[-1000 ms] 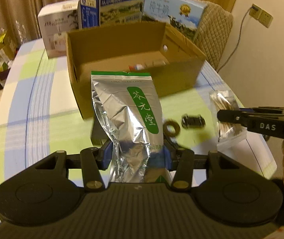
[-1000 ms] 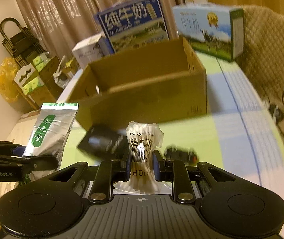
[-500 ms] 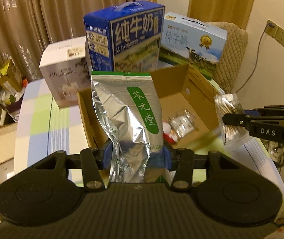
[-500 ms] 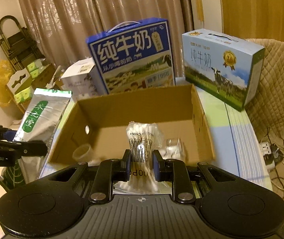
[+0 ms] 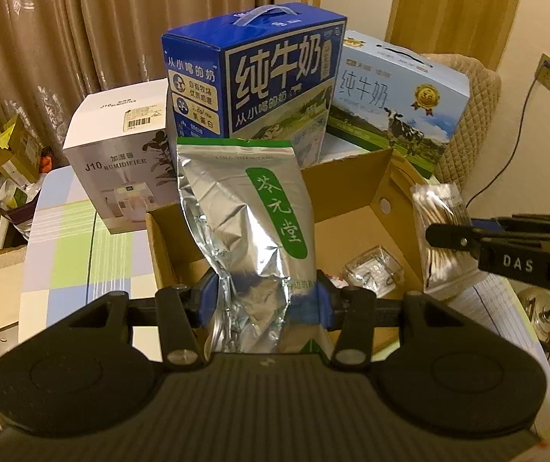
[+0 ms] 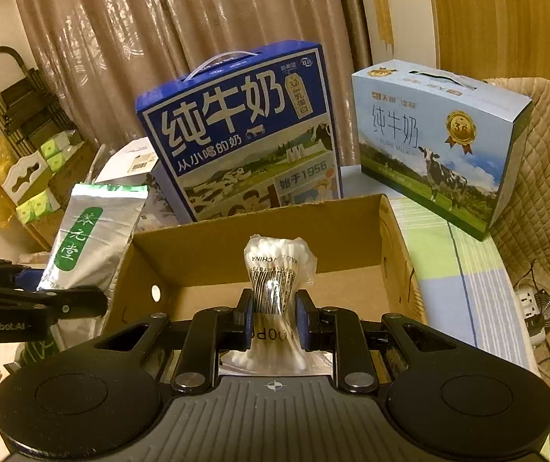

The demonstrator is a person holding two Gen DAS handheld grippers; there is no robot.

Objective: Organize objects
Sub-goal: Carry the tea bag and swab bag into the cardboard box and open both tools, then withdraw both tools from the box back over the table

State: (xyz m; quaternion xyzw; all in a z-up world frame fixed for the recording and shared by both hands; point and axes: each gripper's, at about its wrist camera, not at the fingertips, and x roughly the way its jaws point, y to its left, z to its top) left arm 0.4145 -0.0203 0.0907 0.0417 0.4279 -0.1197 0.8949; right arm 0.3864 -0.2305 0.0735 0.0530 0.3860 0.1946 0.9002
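Silver foil makes up the tea bag (image 5: 244, 231), and its green label has white Chinese writing. The left gripper (image 5: 265, 300) squeezes it low down and holds it upright over the near edge of the open box (image 5: 352, 192). The right gripper (image 6: 273, 310) pinches a pack of cotton swabs (image 6: 277, 269) tight around the middle, also over the box. The pack has a barcode and the word "CHINA".

Behind the box stand a dark blue milk carton (image 5: 259, 77) with big white Chinese words, a light blue carton (image 6: 429, 138) that says "PURE MILK" with a cow, and a white box (image 5: 117, 154) that says "J10 HUMIDIFIER".

Only the left view shows a clear packet (image 5: 375, 269) in the box and "DAS" on the other gripper. Only the right view shows "1956" on the dark carton and "GenRobot.AI" on the left gripper.
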